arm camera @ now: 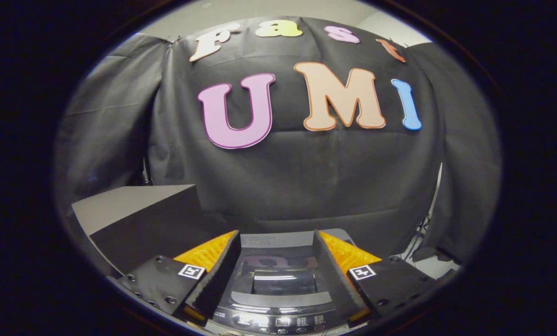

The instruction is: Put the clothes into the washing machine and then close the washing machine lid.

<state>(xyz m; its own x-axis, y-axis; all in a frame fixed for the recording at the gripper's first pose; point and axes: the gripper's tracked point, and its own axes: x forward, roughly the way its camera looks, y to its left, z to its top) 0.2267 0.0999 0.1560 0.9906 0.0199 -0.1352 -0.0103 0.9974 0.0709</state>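
The washing machine (278,284) sits low and close, seen from above between my fingers. Its dark glossy lid (283,273) lies flat and closed, mirroring the wall behind. A control panel (278,322) with buttons runs along its near edge. My gripper (278,242) hovers above the machine, open wide, with nothing between the fingers. The fingertips (229,242) reach over the lid's far part without touching it.
A dark box-like block with a grey top (138,219) stands to the left of the machine, about level with the fingers. Black cloth hangs behind and on both sides. Cables (421,233) trail down past the right finger, over a pale floor patch.
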